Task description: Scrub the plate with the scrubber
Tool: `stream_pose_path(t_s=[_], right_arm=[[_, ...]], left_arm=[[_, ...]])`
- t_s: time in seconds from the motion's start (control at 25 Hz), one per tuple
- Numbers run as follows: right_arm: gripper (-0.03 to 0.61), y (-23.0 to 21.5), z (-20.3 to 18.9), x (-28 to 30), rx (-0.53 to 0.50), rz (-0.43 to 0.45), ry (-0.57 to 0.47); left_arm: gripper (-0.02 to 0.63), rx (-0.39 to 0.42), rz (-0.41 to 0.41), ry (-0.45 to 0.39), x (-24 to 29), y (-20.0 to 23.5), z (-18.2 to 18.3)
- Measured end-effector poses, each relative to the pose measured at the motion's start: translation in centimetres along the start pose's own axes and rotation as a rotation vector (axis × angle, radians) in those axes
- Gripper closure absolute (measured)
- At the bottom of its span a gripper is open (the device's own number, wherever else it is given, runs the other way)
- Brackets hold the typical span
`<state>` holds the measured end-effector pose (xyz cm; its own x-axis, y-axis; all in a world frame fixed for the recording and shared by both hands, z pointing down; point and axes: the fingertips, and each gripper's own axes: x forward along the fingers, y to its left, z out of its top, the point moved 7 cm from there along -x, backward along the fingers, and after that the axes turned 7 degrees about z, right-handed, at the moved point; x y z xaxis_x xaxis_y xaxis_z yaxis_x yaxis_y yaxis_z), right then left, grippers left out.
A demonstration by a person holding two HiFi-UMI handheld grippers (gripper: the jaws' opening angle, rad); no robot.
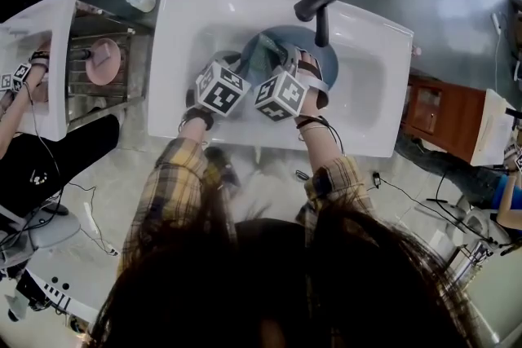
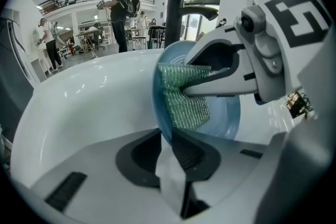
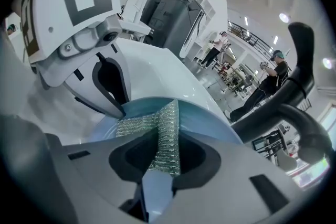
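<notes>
Your left gripper (image 2: 169,136) has its jaws nipped on the rim of the blue plate (image 2: 224,115), standing it on edge inside the white sink (image 1: 367,106). Your right gripper (image 3: 166,150) pinches the green mesh scrubber (image 3: 169,123), which lies against the plate's face. Scrubbing looks under way. How much of the surface is left to cover probably can't be judged from here.

Lab hall, white sinks (image 1: 183,28) side by side, people (image 2: 116,13) at workstations
</notes>
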<state>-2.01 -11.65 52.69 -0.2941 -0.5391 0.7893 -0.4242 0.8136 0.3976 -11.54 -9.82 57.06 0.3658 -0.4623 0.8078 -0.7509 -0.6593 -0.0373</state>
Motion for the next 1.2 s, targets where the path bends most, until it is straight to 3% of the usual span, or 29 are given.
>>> stream_pose_path(t_s=[0.76, 1.2], right_arm=[[0.479, 2.7, -6.3, -1.1, 0.091, 0.102, 0.091], [0.479, 0.9, -9.9, -2.3, 0.211, 0.108, 0.117]], left_arm=[[0.554, 0.02, -0.004, -0.002, 0.1, 0.1, 0.1], [0.552, -0.007, 0.018, 0.014, 0.1, -0.1, -0.1]])
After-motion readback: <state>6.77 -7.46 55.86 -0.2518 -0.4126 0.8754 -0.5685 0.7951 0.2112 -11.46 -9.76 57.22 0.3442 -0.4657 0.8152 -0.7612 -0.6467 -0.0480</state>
